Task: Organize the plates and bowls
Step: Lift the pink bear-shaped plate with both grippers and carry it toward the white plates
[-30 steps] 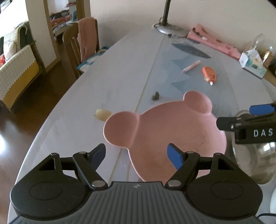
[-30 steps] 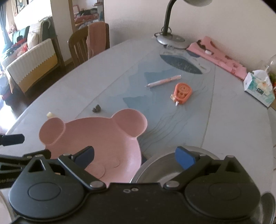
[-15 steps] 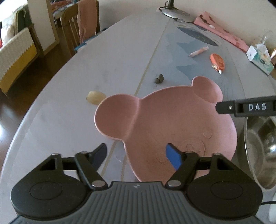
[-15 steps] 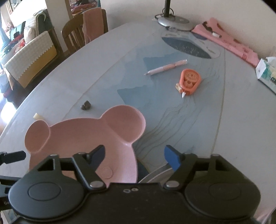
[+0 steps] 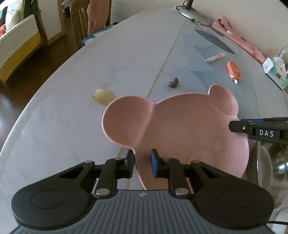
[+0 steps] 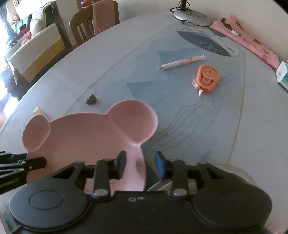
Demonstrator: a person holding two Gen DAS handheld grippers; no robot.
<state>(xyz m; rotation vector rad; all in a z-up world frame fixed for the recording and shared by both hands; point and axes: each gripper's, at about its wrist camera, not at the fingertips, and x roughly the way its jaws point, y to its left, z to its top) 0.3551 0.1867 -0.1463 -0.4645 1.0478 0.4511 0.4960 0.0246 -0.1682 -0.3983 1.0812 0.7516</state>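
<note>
My left gripper pinches the near rim of the pink bear-shaped plastic plate, its 3 hollows bare. My right gripper straddles its rim at 3 o'clock, fingers nearly closed; whether they touch, I cannot tell. A steel bowl sits beside the plate on the surface.

Bench: long pale grey top with rounded corners, a blue-grey wave print over its right half.
Far end: grey lamp base, with a pink patterned cloth beside it along the right edge.
Right edge: tissue box.
Middle of the print: pink pen and, just nearer, an orange correction-tape dispenser, apart from each other.
Toward the near left: small dark lump at the print's border; pale yellowish piece on the plain part, near the left edge.
Near end: pink bear-shaped plate; whether it rests on the bench cannot be told. Metal bowl at the near right corner.
</note>
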